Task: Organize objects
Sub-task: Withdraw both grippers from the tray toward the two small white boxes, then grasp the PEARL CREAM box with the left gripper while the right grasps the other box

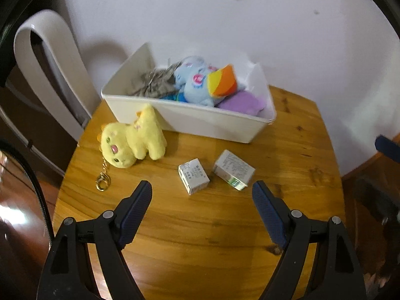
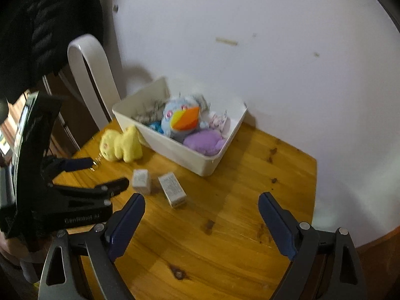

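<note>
While both tools hang above the wooden table (image 1: 287, 130), neither one has anything in its grasp. Seen from its own camera, the left gripper (image 1: 202, 190) stands spread wide, its blue-padded jaws apart over bare wood, with two small white cartons lying just ahead of the tips — the nearer carton (image 1: 193, 179) roughly in line with the gap, the second carton (image 1: 233, 170) just beside it toward the right, the two close together but apart. The right gripper (image 2: 202, 201) is likewise spread, nothing between its jaws; in its view the left gripper appears at the left edge, open over the table near the cartons. A yellow plush cat (image 1: 133, 140) lies on its side at the table's left part, its back against or just beside the front wall of the white bin (image 1: 200, 122); whether it actually leans on the wall cannot be told. A gold keychain clasp (image 1: 102, 181) trails from the cat toward the near edge. Inside the bin sit a light-blue plush with an orange-and-yellow patch (image 1: 200, 85), a purple plush (image 1: 241, 102) at the right end, and a grey crumpled item (image 1: 155, 83) at the left end — its nature is unclear. The bin stands at the table's far side, near the white wall (image 1: 250, 25). A white curved chair back (image 1: 47, 62) stands beyond the table's left edge.
</note>
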Demonstrator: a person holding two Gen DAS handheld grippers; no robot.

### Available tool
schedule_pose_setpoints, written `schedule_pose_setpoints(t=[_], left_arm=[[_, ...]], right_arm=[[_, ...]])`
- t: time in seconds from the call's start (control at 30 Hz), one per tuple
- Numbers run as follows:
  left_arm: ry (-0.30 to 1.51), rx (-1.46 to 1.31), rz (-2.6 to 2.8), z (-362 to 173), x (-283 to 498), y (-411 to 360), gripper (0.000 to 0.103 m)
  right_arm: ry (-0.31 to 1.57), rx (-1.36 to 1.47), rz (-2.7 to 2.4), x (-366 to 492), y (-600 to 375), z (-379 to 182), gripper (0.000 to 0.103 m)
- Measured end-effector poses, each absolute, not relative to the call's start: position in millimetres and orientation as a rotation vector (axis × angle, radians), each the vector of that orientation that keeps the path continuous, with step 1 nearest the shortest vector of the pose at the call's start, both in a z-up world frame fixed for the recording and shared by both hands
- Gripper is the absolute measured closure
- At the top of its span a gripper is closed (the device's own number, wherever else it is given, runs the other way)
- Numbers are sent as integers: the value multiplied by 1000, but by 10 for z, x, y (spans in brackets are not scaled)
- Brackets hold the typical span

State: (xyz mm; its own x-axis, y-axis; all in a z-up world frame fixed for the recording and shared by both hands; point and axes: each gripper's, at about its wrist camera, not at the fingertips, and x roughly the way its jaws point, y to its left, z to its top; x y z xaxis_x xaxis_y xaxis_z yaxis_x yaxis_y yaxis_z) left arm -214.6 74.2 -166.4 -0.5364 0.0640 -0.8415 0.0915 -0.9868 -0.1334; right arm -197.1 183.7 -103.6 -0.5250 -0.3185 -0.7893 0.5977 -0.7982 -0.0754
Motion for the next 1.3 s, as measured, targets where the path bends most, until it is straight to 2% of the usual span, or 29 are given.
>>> schedule_pose_setpoints(t=[0.17,0.3,0.37,0.77,1.03,1.1,1.17,1.3], left_arm=[[296,1512,-2660,-1924,-2360,708,18],[346,1561,-2603,-2134,-2489,680,18],[368,1586,-2587,-2219,-2537,688,18],[469,1639,-2537,-2499,-2613,650,18],[478,1652,-2528,-2575,-2540,638,18],[484,1660,-2522,-2599,-2527,643,18],[480,1654,-2519,-2611,-2512,646,19],[483,1634,-2505,-2626,-2463,646,20]], right_arm=[[438,1155,-2248,-2229,1799,-1487,11],[433,1199,-2198,-2373,1711,-1855,19],[448,1205,-2184,-2414,1651,-2002,19],[544,1160,-2108,-2493,1313,-2438,20],[545,1191,-2089,-2523,1179,-2627,42],[532,1192,-2082,-2518,1186,-2636,55],[509,1197,-2085,-2513,1218,-2628,64],[483,1207,-2100,-2490,1289,-2618,67]])
